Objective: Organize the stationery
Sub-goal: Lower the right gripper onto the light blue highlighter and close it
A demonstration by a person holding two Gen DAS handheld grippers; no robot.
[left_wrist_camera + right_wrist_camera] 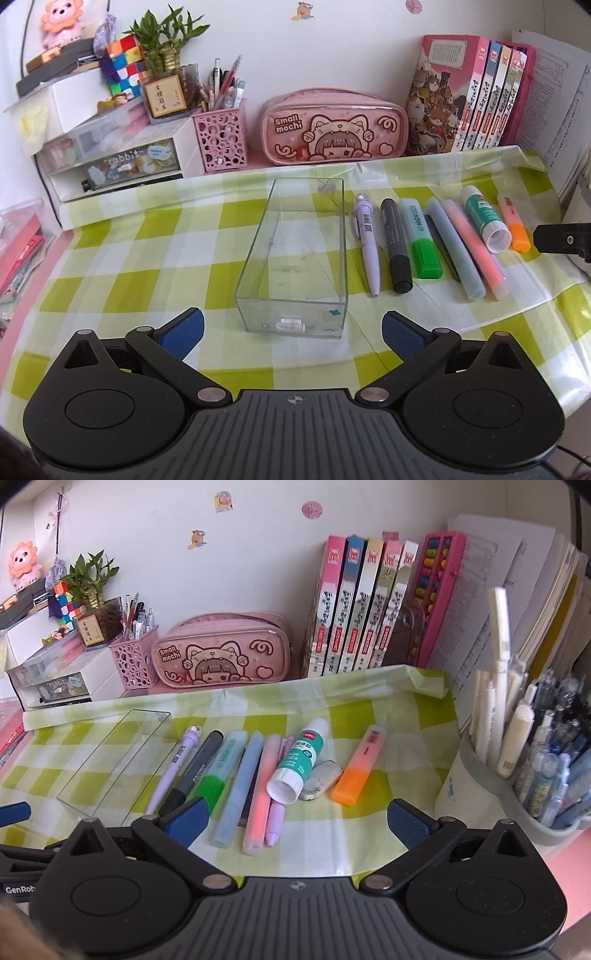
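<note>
Right gripper: fingers spread wide, grasping nothing, poised low over the near edge of the table. Directly ahead, between its fingers, lies the row of stationery: blue marker, pink marker, glue stick, eraser, orange highlighter. Long axes run roughly away from the fingers, fanned slightly. The green highlighter, black marker and lilac pen lie further left, partly behind the left-hand finger.

Left gripper: fingers likewise released and empty, centred on the near short end of the clear box, which appears empty and runs lengthwise away from it.

Judgement: the row lies on the box's right flank, parallel to it; the right gripper is nearer the items and suited to pick first
</note>
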